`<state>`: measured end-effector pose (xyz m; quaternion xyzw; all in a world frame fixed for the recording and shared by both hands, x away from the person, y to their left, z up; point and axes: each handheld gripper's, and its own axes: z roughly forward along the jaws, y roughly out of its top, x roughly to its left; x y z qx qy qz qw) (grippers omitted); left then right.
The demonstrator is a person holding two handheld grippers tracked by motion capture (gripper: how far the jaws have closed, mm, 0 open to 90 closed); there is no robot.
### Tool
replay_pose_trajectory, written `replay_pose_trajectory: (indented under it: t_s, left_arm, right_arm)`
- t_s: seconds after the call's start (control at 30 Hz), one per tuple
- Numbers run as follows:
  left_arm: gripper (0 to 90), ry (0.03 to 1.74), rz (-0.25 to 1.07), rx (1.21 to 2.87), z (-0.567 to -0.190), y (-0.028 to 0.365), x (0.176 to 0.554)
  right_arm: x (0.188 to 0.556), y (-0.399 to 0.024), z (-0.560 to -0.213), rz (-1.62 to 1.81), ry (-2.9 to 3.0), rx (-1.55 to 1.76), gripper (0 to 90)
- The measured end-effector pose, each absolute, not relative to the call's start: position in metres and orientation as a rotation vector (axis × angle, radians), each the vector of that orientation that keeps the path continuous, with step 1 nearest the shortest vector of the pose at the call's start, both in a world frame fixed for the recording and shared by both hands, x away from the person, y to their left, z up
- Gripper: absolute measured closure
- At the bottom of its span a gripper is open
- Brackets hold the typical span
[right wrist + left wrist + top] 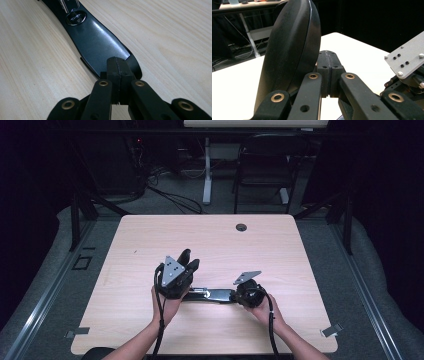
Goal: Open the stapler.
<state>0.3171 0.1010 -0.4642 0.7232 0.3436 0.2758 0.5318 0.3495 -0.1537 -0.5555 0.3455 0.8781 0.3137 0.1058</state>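
Note:
A long glossy black object lies on the wooden table between my two grippers. One flat half of the object lies on the wood and has a metal fitting near its middle. My right gripper is shut, with its pads together at the near end of that half. Another curved black half stands up just left of my left gripper. The left gripper is shut too, with nothing between its pads.
The right gripper's grey plate shows close by in the left gripper view. A round cable hole sits near the table's far edge. Beyond the table stand a chair, a desk leg and loose floor cables.

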Motion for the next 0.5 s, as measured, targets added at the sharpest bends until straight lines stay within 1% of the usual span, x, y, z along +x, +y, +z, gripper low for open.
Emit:
replay_pose_trajectory:
  t_s: [0.3,0.5]
  left_arm:
    - [90.0,0.826,0.653,1.721,-0.4632,0.1038,0.3175]
    - [90.0,0.813,0.637,1.736,-0.4654,0.0985,0.3171]
  right_arm:
    - [0.3508,-0.1563,-0.5565,0.925,2.582,1.013,90.0]
    - [0.3486,-0.1504,-0.5547,0.858,2.580,0.957,90.0]
